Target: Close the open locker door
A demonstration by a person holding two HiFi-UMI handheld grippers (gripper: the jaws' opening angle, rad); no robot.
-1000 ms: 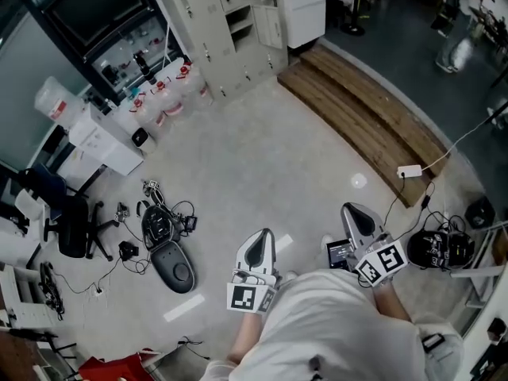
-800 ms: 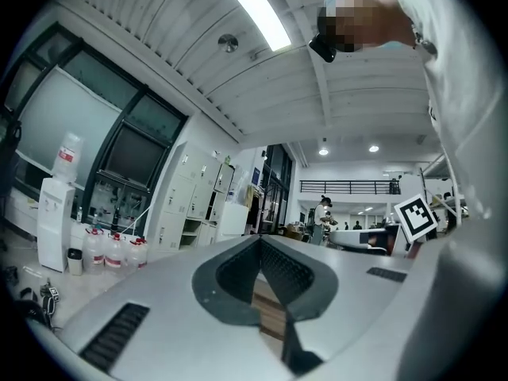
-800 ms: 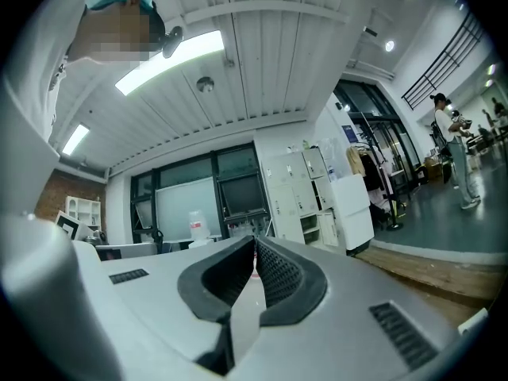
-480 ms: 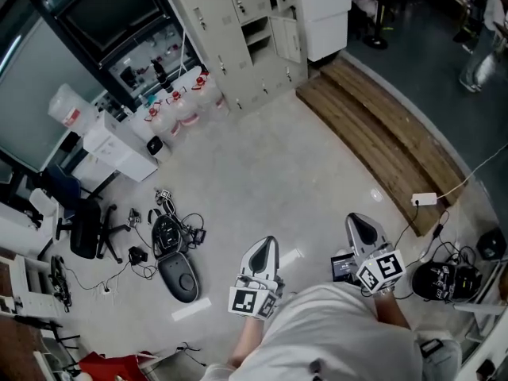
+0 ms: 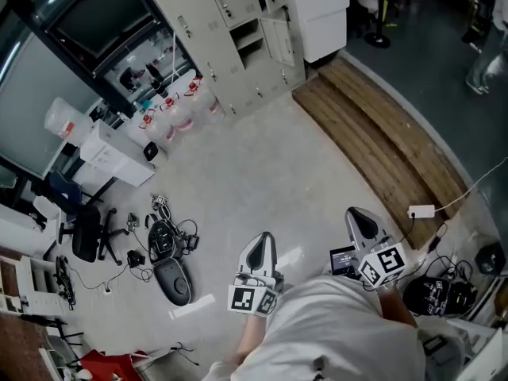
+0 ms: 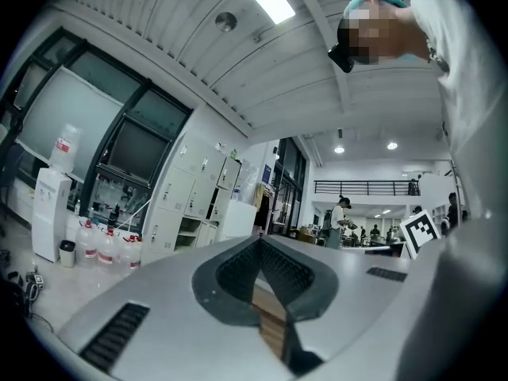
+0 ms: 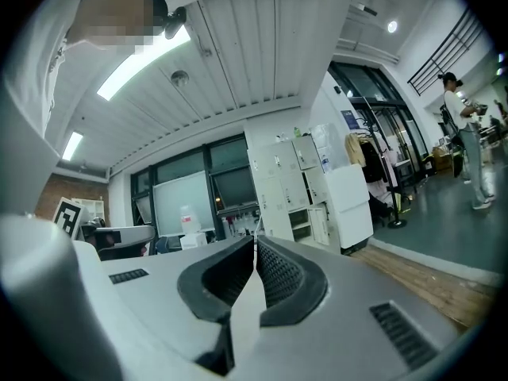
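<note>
A bank of beige lockers (image 5: 230,30) stands far ahead against the wall. One low locker door (image 5: 279,42) hangs open beside its shelved compartment (image 5: 248,40). In the right gripper view the same open door (image 7: 321,224) shows small and distant beyond the jaws. The left gripper view shows the lockers (image 6: 190,205) at left, also far off. My left gripper (image 5: 264,236) and right gripper (image 5: 353,213) are held level in front of my body over the bare floor. Both are shut with nothing between the fingers, well short of the lockers.
Water bottles (image 5: 171,105) and a white dispenser (image 5: 111,153) stand left of the lockers. An office chair (image 5: 79,232) and a black device with cables (image 5: 171,268) lie at left. A wooden platform (image 5: 381,141), a power strip (image 5: 421,210) and tangled gear (image 5: 432,292) are at right.
The whole view has shifted as I walk forward toward the lockers; the power strip and gear at right slid down the frame. Both grippers keep the same stance, shut.
</note>
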